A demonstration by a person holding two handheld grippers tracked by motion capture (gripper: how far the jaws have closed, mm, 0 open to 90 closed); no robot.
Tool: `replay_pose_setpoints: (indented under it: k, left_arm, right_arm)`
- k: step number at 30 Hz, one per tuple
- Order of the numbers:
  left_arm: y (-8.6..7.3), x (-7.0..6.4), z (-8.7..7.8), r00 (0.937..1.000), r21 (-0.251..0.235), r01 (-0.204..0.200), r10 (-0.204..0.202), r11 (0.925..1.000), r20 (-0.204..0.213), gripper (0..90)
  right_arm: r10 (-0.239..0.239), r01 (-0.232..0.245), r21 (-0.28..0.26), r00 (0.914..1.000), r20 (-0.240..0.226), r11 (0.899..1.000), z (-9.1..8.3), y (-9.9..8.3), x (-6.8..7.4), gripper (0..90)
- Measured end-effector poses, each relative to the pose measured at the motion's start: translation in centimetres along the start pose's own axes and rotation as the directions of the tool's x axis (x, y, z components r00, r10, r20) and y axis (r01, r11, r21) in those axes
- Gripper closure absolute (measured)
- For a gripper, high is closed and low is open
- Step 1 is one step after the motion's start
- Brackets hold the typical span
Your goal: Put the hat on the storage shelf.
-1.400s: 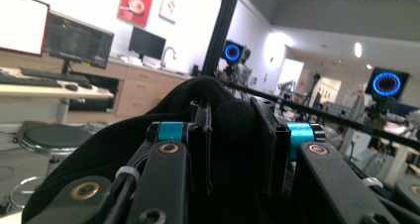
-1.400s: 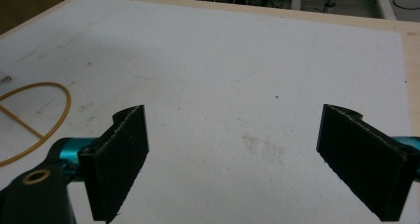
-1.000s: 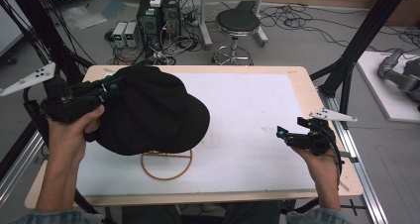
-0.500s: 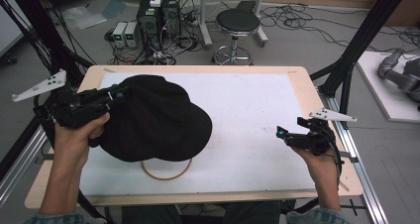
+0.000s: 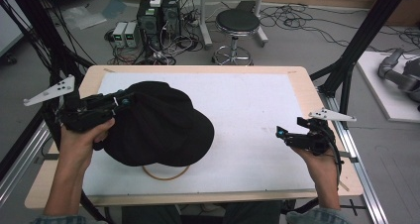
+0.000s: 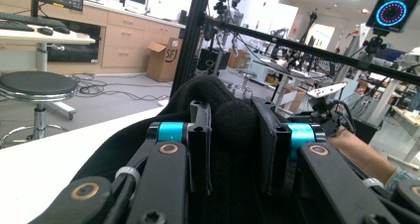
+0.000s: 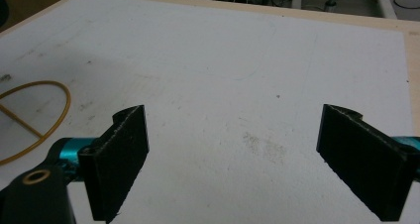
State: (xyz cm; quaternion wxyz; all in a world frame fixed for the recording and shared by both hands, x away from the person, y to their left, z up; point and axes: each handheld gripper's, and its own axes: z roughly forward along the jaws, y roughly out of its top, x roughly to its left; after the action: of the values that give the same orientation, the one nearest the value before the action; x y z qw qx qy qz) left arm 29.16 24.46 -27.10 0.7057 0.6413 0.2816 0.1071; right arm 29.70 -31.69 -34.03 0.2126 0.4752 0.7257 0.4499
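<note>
- We see the table (image 5: 257, 110), its white mat bare at centre and right.
- We see the black cap (image 5: 163, 127) at the mat's left, covering part of a tan ring (image 5: 166, 173).
- We see the left gripper (image 6: 232, 135) clamped on a fold of cap fabric.
- We see the right gripper (image 7: 233, 159) near the right edge, jaws wide apart, holding nothing.
</note>
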Motion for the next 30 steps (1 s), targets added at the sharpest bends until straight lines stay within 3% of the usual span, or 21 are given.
replay_pose_setpoints:
  k: [11,25,30]
  left_arm:
    - [-0.7,0.19,-0.1,0.9995,0.001,-0.03,0.03,0.9996,0.012,69.9]
    - [-1.0,0.49,-0.07,0.9998,-0.008,-0.012,0.012,0.9999,0.018,58.0]
    - [-0.91,0.53,-0.23,0.9996,-0.024,-0.01,0.011,0.9997,0.028,58.0]
  right_arm:
    - [-0.006,0.006,-0.001,1.0,0.001,1.0,-0.03,0.0,-0.07,12.5]
    - [-0.004,0.004,0.0,1.0,0.002,1.0,-0.02,-0.01,-0.07,12.5]
    - [-0.005,0.005,0.001,1.0,0.002,1.0,0.0,-0.01,-0.07,12.5]
